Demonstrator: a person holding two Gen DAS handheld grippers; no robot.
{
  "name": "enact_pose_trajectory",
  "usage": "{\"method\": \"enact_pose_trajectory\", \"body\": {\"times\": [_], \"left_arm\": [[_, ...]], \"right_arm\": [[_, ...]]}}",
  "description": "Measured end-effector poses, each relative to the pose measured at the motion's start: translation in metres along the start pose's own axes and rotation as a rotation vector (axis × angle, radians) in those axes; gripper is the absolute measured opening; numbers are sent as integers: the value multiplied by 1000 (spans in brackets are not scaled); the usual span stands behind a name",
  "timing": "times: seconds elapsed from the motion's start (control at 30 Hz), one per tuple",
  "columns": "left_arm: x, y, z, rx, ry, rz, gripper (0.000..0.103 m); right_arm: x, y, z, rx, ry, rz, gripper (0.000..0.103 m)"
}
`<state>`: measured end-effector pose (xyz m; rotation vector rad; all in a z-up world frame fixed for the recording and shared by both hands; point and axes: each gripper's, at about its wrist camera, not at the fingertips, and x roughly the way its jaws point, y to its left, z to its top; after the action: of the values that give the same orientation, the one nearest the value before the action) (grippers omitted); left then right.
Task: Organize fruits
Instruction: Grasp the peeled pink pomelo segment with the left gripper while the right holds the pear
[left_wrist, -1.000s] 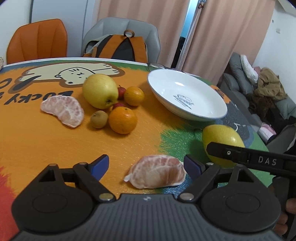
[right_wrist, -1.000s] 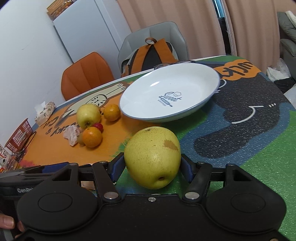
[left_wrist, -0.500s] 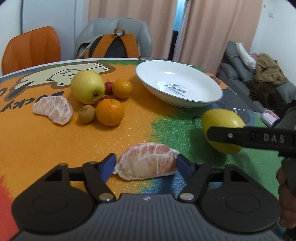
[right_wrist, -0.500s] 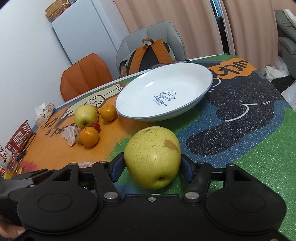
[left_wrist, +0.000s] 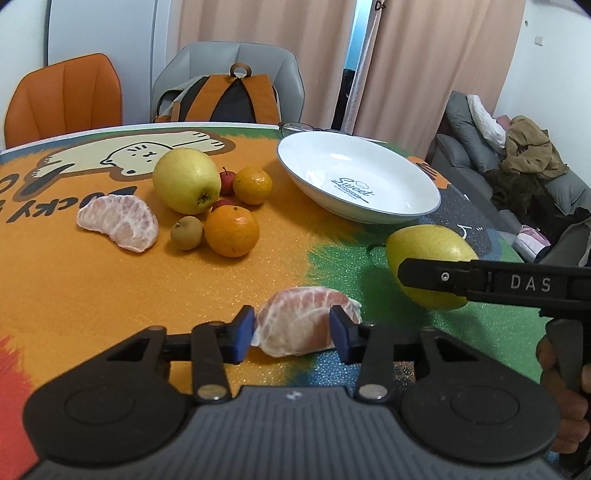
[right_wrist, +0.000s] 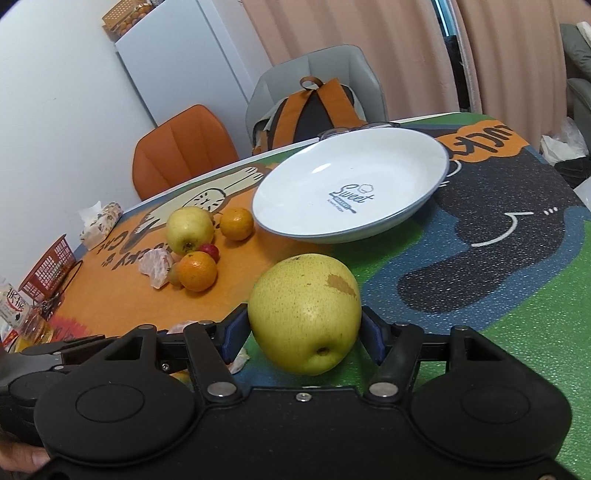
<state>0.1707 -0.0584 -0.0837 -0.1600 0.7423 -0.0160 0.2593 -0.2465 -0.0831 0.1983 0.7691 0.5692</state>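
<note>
My left gripper (left_wrist: 291, 328) is low over the table, and its jaws are closing on a peeled citrus segment (left_wrist: 295, 314). Both blue pads touch the segment's sides. To its right, my right gripper (right_wrist: 304, 332) is shut on a yellow pear (right_wrist: 303, 302) that rests on the green part of the mat. In the left wrist view, one of the right gripper's fingers (left_wrist: 480, 284) crosses the pear (left_wrist: 424, 243). Just beyond lies a white plate (left_wrist: 354, 166) marked "Sweet", with nothing in it. A person's hand holds each gripper's handle.
Left of the plate sit a yellow apple (left_wrist: 186, 181), two oranges (left_wrist: 232, 230) (left_wrist: 253, 185), a small brown fruit (left_wrist: 187, 233), small red fruits (left_wrist: 227, 181) and another peeled segment (left_wrist: 118, 223). Chairs and a backpack (left_wrist: 229, 99) stand behind the table. A red basket (right_wrist: 48, 269) is at far left.
The left gripper's jaws narrowed from wide apart until both pads met the peeled segment, and it edged slightly forward. The right gripper kept still, holding the pear.
</note>
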Motion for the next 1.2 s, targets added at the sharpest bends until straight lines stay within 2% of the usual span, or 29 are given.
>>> {"method": "enact_pose_trajectory", "body": {"times": [0.07, 0.13, 0.23, 0.3, 0.37, 0.43, 0.47, 0.63, 0.83, 0.97, 1.2], "left_arm": [[-2, 2, -1, -7, -5, -15, 33], [-3, 4, -2, -22, 5, -46, 30], [-4, 1, -5, 5, 12, -75, 32], [-4, -5, -6, 33, 18, -83, 41], [-4, -9, -6, 52, 15, -100, 67], [-4, -14, -5, 67, -7, -106, 81], [-3, -16, -5, 78, -19, -101, 82], [8, -22, -1, 100, -13, -53, 81], [20, -25, -5, 126, 12, -16, 71], [18, -33, -8, 155, 7, -24, 58], [11, -36, -13, 150, 14, -70, 52]], "right_arm": [[2, 1, -1, -1, 6, 4, 62], [4, 1, -2, 0, 12, 2, 62], [4, 1, -2, 2, 13, -2, 62], [3, 1, -2, 4, 11, -4, 62], [2, 0, -3, 8, 11, -5, 62], [1, -1, -4, 12, 11, -6, 62], [0, -2, -4, 12, 10, -7, 62], [-6, -9, -5, 22, 2, -17, 62], [-12, -20, -6, 40, -6, -26, 62], [-12, -22, -7, 44, -2, -25, 62], [-13, -22, -9, 48, -4, -23, 62]]}}
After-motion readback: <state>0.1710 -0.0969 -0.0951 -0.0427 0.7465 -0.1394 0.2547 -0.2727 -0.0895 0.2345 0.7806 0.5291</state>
